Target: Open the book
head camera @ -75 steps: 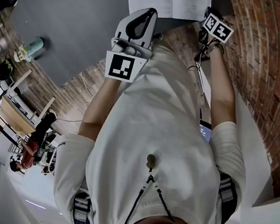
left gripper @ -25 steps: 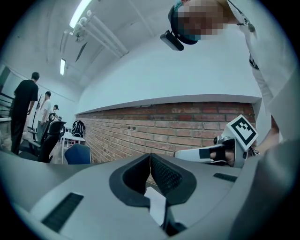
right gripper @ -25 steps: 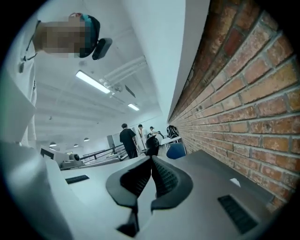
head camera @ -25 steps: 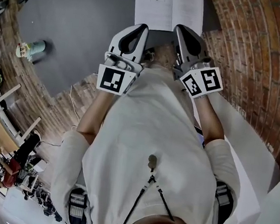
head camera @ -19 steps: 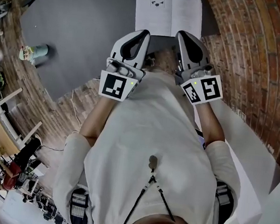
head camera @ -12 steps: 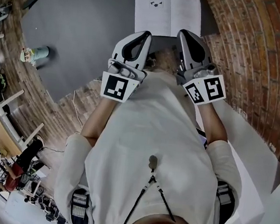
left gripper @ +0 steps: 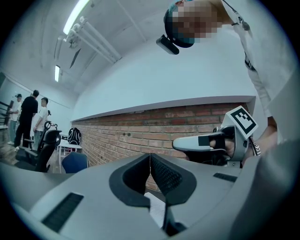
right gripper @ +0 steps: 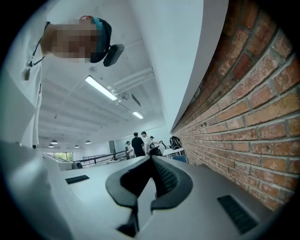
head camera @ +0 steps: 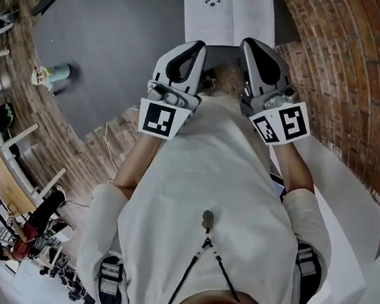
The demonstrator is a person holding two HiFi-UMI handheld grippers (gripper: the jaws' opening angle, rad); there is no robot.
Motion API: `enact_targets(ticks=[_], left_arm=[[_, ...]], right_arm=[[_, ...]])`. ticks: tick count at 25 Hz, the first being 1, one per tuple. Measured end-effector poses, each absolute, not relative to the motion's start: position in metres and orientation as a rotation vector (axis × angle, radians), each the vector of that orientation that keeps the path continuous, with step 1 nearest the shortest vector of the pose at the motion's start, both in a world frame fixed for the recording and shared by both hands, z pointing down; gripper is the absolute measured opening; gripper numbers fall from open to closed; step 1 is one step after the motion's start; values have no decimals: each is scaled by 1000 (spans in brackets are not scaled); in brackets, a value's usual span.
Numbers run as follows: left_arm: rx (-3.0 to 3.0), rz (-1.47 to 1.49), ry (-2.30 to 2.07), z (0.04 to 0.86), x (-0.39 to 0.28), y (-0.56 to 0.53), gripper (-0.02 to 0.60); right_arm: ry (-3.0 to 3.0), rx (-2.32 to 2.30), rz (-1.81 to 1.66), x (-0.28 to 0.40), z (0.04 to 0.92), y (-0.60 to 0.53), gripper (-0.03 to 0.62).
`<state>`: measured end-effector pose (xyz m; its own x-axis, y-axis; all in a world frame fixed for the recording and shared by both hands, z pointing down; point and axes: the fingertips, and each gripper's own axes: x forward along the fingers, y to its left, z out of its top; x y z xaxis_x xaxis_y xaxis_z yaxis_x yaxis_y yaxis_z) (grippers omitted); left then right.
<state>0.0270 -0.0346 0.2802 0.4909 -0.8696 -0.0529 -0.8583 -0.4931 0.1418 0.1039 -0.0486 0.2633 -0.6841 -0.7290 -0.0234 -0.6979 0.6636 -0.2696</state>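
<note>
Grey plastic tongs, one pair in each hand, are held side by side in front of a person's white shirt [head camera: 205, 203], both pointing away from the body. The left tongs [head camera: 198, 45] are pressed together. In the left gripper view their ridged black pads [left gripper: 164, 174] meet at the tip with nothing pinched between them. The right tongs [head camera: 248, 43] are pressed together too. The right gripper view shows their pads [right gripper: 164, 176] closed tip to tip and empty. Each pair carries a white cube with a black square marker at its rear end, the left cube [head camera: 161, 119] and the right cube [head camera: 281, 122] both close to the person's wrists. From the left gripper view the right tongs appear just to the side, at about the same height. Just beyond both tips, the book [head camera: 230, 16] lies open and flat, pages up, on a dark grey desk [head camera: 114, 39]. Neither pair of tongs holds it. The book sits at the side of the desk nearest a red brick wall [head camera: 347, 70], which fills the right of the head view. Far off on the desk stands a small green thing [head camera: 53, 73], too blurred to name. In the distance of both gripper views, several people [right gripper: 138, 143] stand in a bright room with strip lights on the ceiling.
</note>
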Motion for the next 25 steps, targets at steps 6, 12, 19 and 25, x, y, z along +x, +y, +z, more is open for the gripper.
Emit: enact_targets(ticks=[6, 12, 19, 25], left_arm=[[2628, -190, -1542, 278, 24, -29, 23], [2621, -186, -1545, 280, 26, -22, 23], [2604, -185, -1557, 285, 23, -16, 23], [2593, -181, -1573, 287, 20, -10, 23]], right_arm=[[2764, -1174, -359, 98, 264, -38, 35], [2787, -1149, -381, 94, 270, -29, 35], [2806, -1123, -381, 89, 272, -24, 35], [2821, -1090, -387, 84, 274, -18, 35]])
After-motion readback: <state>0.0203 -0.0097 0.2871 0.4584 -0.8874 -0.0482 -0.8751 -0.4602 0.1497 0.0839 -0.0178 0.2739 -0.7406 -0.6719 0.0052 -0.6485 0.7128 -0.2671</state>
